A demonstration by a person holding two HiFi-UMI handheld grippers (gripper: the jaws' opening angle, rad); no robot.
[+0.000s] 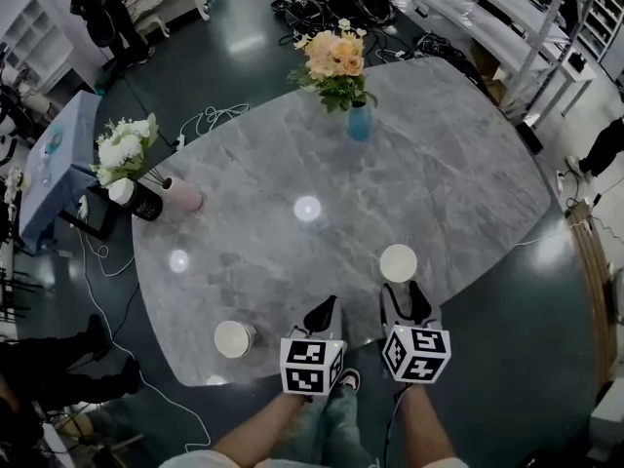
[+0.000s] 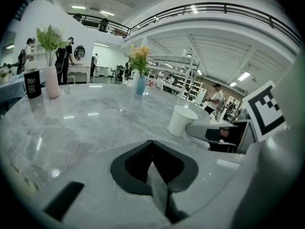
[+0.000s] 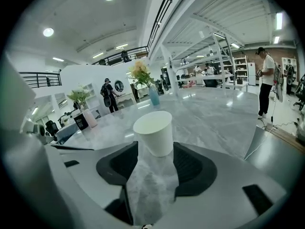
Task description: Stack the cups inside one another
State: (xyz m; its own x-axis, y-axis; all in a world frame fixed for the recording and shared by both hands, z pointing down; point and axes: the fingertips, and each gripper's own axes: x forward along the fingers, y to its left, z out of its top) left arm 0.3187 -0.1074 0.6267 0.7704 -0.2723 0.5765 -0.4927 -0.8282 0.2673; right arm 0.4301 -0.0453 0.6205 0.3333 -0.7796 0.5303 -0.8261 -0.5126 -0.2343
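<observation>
Two white paper cups stand on the grey marble table (image 1: 439, 164). One cup (image 1: 398, 262) is just beyond my right gripper (image 1: 405, 295). In the right gripper view that cup (image 3: 153, 131) stands upright at the mouth of my right gripper (image 3: 154, 152), whose jaws are open and do not touch it. The other cup (image 1: 234, 338) is near the table's front edge, left of my left gripper (image 1: 325, 310). In the left gripper view my left gripper (image 2: 151, 143) is shut on nothing, and the first cup (image 2: 182, 120) shows ahead to its right.
A blue vase of orange flowers (image 1: 358, 120) stands at the table's far side. At the left edge are a black vase with white flowers (image 1: 144, 201) and a pink cup (image 1: 182, 194). Cables lie on the floor (image 1: 210, 117), and people stand around the room.
</observation>
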